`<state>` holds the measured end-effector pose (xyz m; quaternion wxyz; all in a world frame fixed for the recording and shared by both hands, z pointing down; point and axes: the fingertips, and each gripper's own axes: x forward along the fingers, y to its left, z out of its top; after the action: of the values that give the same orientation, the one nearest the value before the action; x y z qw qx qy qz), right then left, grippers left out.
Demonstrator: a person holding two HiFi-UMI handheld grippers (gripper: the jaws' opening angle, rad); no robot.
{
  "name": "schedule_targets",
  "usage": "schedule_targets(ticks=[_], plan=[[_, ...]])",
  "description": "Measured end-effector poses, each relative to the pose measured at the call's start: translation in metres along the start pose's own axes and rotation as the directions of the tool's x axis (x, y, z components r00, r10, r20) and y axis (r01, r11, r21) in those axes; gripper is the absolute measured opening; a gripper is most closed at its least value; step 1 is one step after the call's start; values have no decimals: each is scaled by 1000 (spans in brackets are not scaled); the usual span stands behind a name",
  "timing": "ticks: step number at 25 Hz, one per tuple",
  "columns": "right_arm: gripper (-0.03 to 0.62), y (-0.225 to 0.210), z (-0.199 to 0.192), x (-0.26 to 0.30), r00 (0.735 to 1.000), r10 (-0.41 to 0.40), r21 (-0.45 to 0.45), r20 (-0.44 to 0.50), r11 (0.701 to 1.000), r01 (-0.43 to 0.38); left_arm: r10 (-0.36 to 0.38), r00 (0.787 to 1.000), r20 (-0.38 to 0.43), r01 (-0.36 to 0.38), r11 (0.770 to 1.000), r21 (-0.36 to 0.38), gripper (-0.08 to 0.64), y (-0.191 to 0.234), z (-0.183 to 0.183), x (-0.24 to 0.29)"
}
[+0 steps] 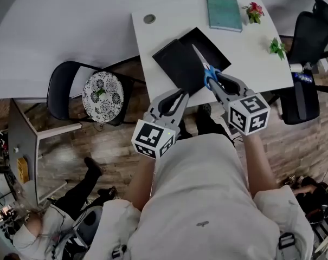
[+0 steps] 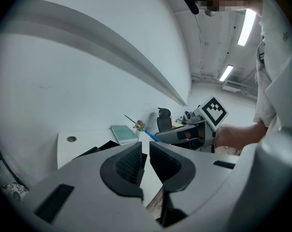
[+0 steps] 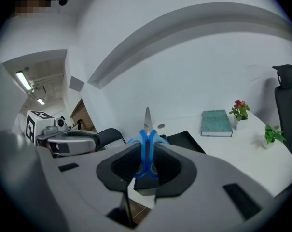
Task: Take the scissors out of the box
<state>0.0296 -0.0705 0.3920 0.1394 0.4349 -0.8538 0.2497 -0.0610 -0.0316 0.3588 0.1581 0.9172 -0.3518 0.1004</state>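
Since the scissors (image 1: 205, 69) are already pinched by their blue handles between the pads of the right tool (image 1: 217, 85), with the closed blades pointing away over the near edge of the black box (image 1: 215, 53), the step in hand looks like carrying them clear and setting them on the bench (image 1: 250, 64). To do that well, I would hold the grip firm on the handle loops, keep the blades level or tipped slightly down so they cannot swing, and move right toward the bare white surface before lowering. Whether the blade tip is fully above the box wall I cannot tell, so lifting a little more first seems wise. The left tool (image 1: 177, 96) hangs just off the near edge of the bench with its jaws pressed nearly together on nothing; it sits beside the right one and should stay out of the path. Far on the bench lie a teal book (image 1: 224, 11) and a small flowering pot (image 1: 254, 11), with a green sprig (image 1: 276, 47) at the right edge; all are well apart from the scissors, though the sprig borders the free space
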Motion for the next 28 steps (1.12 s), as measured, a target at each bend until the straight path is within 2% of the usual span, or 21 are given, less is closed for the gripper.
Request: schedule_targets(ticks=[12, 24, 28], plan=[[91, 29, -9, -19, 993, -68, 153, 101, 987, 52, -110, 994, -26, 110, 994, 18, 58, 9, -6, -21], [89, 56, -13, -35, 981, -101, 191, 165, 979, 69, -143, 990, 4, 143, 990, 19, 52, 23, -5, -34], [89, 59, -19, -44, 982, -97, 192, 161, 979, 66, -154, 988, 8, 153, 988, 19, 52, 15, -2, -30]])
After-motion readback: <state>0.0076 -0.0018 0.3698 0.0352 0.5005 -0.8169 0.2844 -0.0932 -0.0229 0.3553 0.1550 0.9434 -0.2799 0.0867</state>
